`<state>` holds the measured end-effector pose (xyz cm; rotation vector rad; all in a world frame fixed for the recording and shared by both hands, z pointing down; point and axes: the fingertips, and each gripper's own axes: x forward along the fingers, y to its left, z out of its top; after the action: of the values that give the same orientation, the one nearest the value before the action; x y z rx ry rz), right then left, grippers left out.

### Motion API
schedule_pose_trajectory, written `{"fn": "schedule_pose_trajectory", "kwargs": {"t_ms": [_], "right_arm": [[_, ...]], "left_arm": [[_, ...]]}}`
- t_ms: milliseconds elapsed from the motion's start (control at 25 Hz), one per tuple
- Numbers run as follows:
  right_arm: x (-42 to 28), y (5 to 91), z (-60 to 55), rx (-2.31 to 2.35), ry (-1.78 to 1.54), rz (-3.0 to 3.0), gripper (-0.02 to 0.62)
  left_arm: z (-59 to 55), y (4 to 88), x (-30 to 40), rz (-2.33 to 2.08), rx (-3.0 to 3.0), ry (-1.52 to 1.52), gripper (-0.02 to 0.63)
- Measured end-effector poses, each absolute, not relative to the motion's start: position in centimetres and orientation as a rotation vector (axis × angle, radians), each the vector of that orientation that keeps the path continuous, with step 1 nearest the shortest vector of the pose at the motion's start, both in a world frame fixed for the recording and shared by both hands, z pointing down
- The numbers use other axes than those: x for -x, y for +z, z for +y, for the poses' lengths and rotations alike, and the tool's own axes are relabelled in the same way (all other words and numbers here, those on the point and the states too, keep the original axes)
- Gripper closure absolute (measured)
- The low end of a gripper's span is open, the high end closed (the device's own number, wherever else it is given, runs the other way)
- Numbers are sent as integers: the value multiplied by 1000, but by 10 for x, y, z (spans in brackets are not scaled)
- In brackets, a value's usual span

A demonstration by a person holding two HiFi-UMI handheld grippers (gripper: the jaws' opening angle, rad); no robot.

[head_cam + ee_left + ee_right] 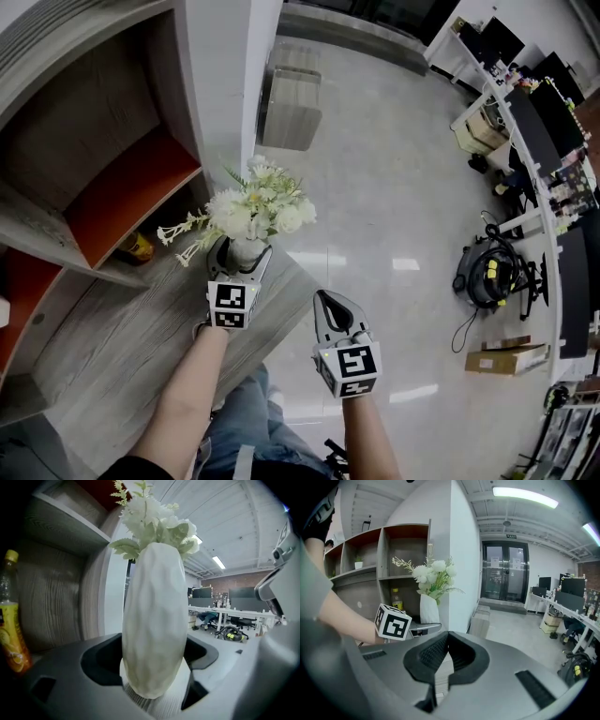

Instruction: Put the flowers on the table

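A bunch of white flowers (258, 206) stands in a bumpy white vase (246, 249) at the far edge of the grey wood table (112, 347). My left gripper (242, 257) is shut on the vase, a jaw on either side of its lower body. In the left gripper view the vase (154, 620) fills the middle, upright, with the flowers (154, 520) on top. My right gripper (330, 306) hangs over the floor just off the table's right edge, shut and empty. From the right gripper view the vase (429, 609) is ahead to the left.
A shelf unit with orange inner panels (122, 187) rises behind the table, with a yellow drink bottle (136, 248) in its lower bay, left of the vase. A white pillar stands beside the flowers. On the floor are a vacuum cleaner (487, 272) and a cardboard box (511, 358).
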<state>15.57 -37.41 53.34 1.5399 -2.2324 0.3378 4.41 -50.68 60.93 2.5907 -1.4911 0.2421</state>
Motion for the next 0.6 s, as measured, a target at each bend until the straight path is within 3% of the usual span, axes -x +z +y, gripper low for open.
{"fn": "schedule_pose_trajectory", "kwargs": {"t_ms": [480,600], "right_arm": [[-153,520,-376,-1567,317,-2230,580],[-152,524,-377,-1572,316,-2229,580]], "left_arm": [[-497,627,-46,-1450,-2608,393,227],[-495,628,-45,-1458,-2618,388,196]]}}
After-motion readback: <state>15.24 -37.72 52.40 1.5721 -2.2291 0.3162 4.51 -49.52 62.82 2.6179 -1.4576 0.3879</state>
